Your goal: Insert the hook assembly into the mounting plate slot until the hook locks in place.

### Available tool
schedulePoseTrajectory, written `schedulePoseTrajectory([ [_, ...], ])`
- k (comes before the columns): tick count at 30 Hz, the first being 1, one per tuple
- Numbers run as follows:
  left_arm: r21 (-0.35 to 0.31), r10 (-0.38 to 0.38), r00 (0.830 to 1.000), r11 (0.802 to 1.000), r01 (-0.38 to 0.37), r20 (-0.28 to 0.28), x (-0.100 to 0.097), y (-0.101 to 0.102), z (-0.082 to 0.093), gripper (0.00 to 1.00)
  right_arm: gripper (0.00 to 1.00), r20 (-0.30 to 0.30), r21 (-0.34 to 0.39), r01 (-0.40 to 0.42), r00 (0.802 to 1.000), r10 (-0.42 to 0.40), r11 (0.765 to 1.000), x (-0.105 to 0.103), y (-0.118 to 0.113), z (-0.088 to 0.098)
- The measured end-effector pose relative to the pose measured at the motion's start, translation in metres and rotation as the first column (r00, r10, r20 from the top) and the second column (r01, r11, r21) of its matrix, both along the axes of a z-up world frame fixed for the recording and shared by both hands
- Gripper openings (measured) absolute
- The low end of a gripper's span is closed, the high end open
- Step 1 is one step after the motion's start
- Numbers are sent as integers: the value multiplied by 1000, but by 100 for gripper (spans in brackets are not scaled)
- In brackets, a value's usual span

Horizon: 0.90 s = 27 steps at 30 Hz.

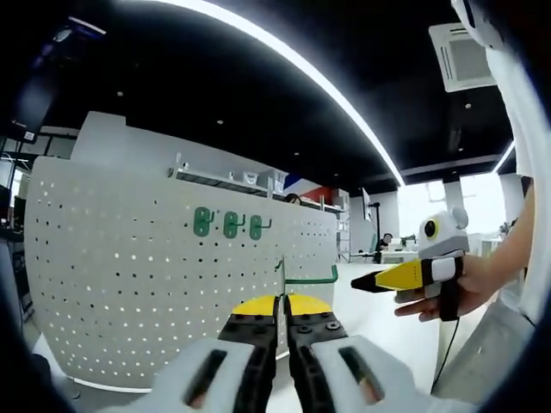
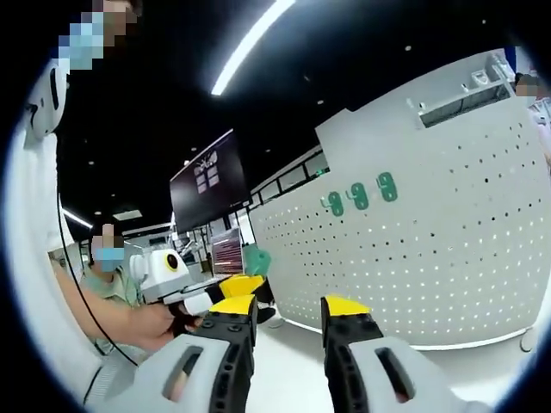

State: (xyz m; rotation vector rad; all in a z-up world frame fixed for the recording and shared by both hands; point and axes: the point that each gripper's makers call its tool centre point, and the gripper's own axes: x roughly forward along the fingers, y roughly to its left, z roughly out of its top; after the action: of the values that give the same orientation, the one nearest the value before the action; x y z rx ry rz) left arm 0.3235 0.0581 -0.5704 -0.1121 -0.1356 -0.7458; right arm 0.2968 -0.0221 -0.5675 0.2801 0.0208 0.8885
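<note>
A white perforated mounting plate (image 1: 129, 275) stands upright ahead of me, with three green hook bases (image 1: 230, 225) fixed in a row near its top. My left gripper (image 1: 281, 301) is shut on a thin green wire hook (image 1: 310, 279), which rises between the yellow tips and bends right, a little short of the plate. The right gripper (image 1: 366, 282), held in a hand (image 1: 461, 292), points in from the right. In the right gripper view, my right gripper (image 2: 288, 310) stands open with nothing between its tips. It faces the plate (image 2: 430, 258) and its three green bases (image 2: 359, 196). The left gripper (image 2: 244, 284) shows at lower left.
A white shelf (image 1: 232, 179) with small items runs along the top of the plate. A dark wall screen (image 2: 211, 185) hangs beyond the plate's left end. A person's white sleeve (image 2: 34, 241) fills the left edge. The pale floor (image 2: 284, 353) lies below the plate.
</note>
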Motion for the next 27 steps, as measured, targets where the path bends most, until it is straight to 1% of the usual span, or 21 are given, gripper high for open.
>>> schedulePoseTrajectory([
  [4,4,5,1000,1000,-5,1,1,-1,0,2,21,19,3,-8,1000,8,1000,4,5,6],
  [6,5,6,1000,1000,-6,-1,0,-1,1,2,22,7,22,-16,1000,16,1000,6,7,9],
  [8,8,6,1000,1000,-6,2,-1,-2,2,2,22,17,15,-21,1000,20,1000,6,10,11],
  [11,9,7,1000,1000,-7,2,-1,-3,2,2,22,17,28,-39,999,38,999,6,16,15],
  [14,8,6,1000,1000,-6,-3,-3,-5,1,2,18,24,31,-59,998,58,998,4,21,17],
  [17,11,7,1000,1000,-7,-2,-4,-7,0,2,18,21,19,-71,997,71,997,5,26,17],
  [21,8,6,1000,1000,-6,0,-5,-8,2,2,18,12,29,-83,996,83,996,5,32,19],
  [24,18,4,1000,1000,-4,3,-5,-11,3,2,17,13,38,-91,996,90,995,6,38,22],
  [27,5,7,1000,1000,-7,6,-4,-10,5,2,17,5,41,-101,995,101,994,7,44,23],
])
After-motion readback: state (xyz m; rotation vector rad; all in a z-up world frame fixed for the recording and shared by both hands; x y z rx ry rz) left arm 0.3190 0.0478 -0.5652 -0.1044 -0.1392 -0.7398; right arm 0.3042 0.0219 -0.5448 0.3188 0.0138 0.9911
